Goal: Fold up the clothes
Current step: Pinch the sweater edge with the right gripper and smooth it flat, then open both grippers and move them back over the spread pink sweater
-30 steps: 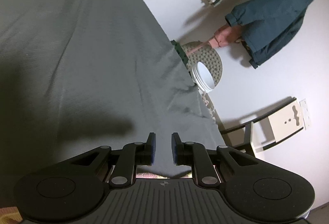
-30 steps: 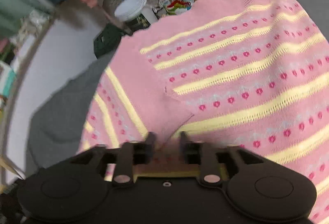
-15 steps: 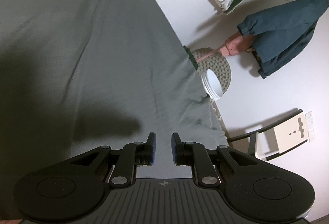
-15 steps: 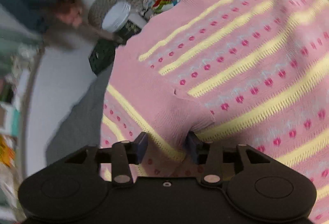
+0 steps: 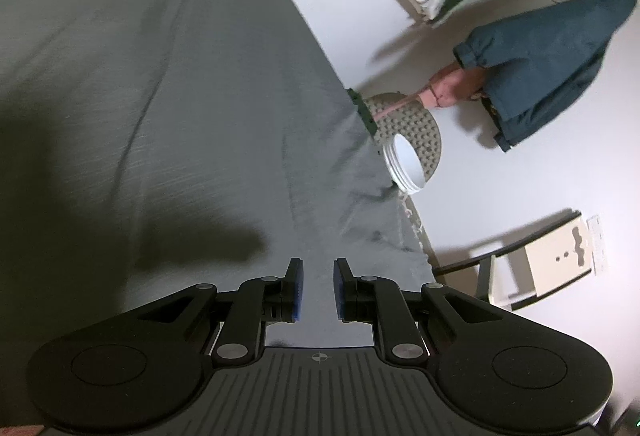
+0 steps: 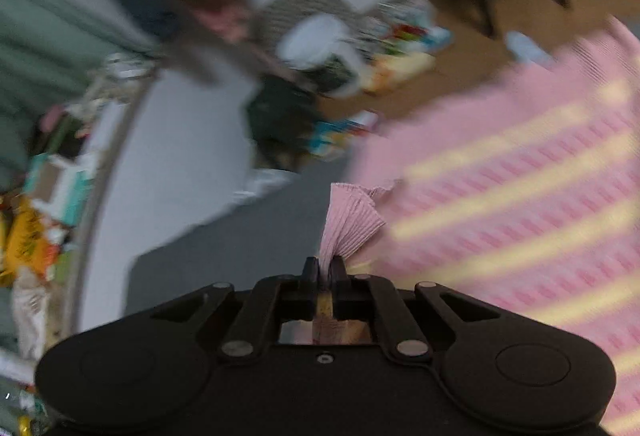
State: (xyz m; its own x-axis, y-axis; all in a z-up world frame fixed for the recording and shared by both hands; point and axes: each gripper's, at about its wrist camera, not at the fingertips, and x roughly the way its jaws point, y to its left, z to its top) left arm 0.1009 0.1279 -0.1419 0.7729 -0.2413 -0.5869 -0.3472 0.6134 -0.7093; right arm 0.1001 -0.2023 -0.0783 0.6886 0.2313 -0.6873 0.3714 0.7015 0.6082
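1. My right gripper (image 6: 324,265) is clamped tight on a ribbed pink edge of the sweater (image 6: 520,196); the two fingers stand almost together with only the knit between them
2. The pinched bit fans out upward from the fingertips in fine pleats, and more cloth shows behind them inside the gripper body
3. The rest of the sweater, pink with yellow stripes and rows of darker pink dots, spreads to the right of my right gripper; that view is blurred, so I cannot tell whether it lies flat or hangs
4. Left of the pinched edge I see the grey bed cover (image 6: 248,236), and beyond it a cluttered floor that is too smeared to read
5. My left gripper (image 5: 317,288) stands partly open, with a clear gap between its blue-padded fingers (image 5: 296,290), and it holds nothing
6. It hovers over the grey bed cover (image 5: 160,96), which is lightly creased and carries a dark shadow to the left of the fingers; I cannot tell whether the fingertips touch the cloth
7. No part of the sweater shows between the left fingers
8. Past the bed's edge stand a white tub (image 5: 406,166) against a round knobbly mat (image 5: 416,120), a dark blue jacket (image 5: 548,64) hanging on the wall, and a chair (image 5: 516,268)
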